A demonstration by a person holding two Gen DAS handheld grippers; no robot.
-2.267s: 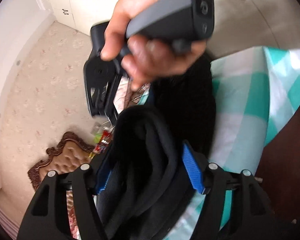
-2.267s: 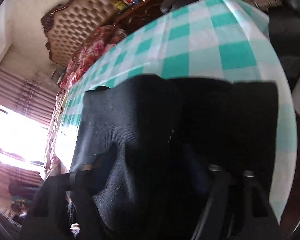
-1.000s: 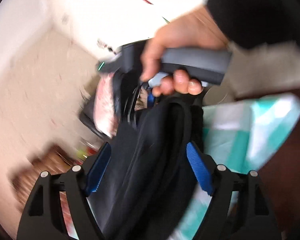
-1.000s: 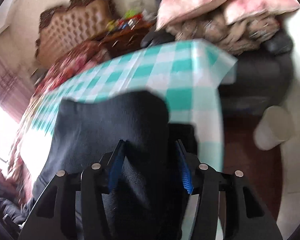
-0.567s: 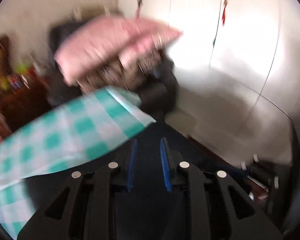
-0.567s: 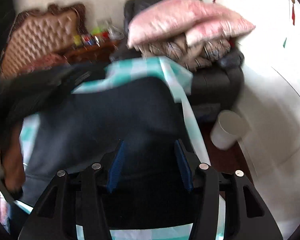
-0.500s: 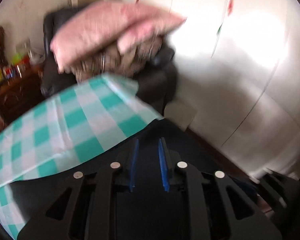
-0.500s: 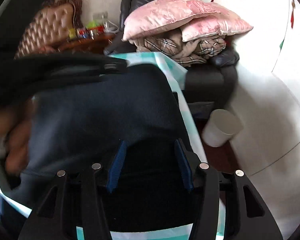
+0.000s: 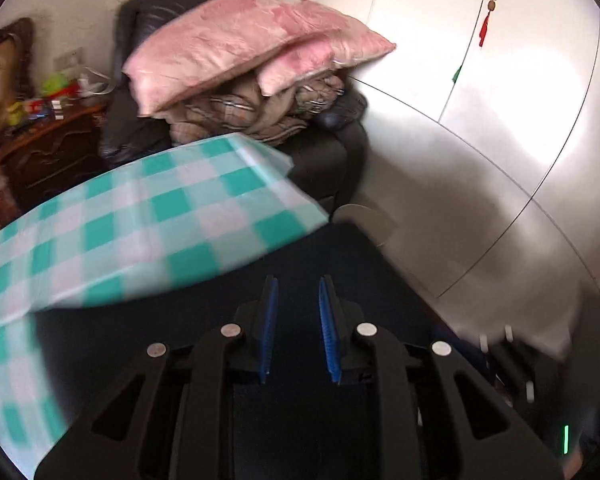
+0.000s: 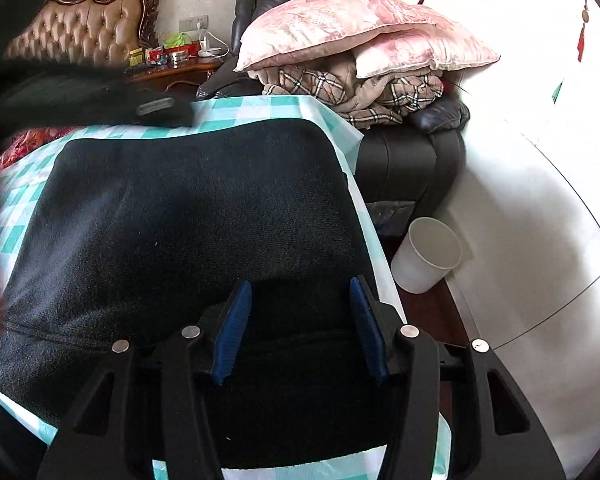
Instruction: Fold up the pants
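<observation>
Behind everything, a dark armchair [image 10: 412,156] is carrying two pink pillows [image 10: 352,24] on top of a bundle of plaid bedding [image 10: 352,88], and a white bin [image 10: 426,254] is standing on the floor just beside it. White wardrobe doors [image 9: 500,120] are filling the right of my left view. A tufted headboard [image 10: 80,32] and a cluttered wooden nightstand [image 10: 176,66] are sitting further back on the left.

My counter, under its teal-and-white checked cloth [image 9: 140,216], is holding the black pants [image 10: 188,216], which are lying flat near its right edge as a wide folded slab.

I am holding my right claw [image 10: 300,324] over the near end of the pants with its blue pads [image 10: 234,328] standing apart; dark fabric is lying between them, but I cannot tell whether they are pressing on it.

My left claw [image 9: 298,328] is pointing down over the dark cloth with its pads nearly together, a narrow gap showing between them; whether any fabric is pinched there I cannot tell.

A blurred dark shape is crossing the upper left of my right view.
</observation>
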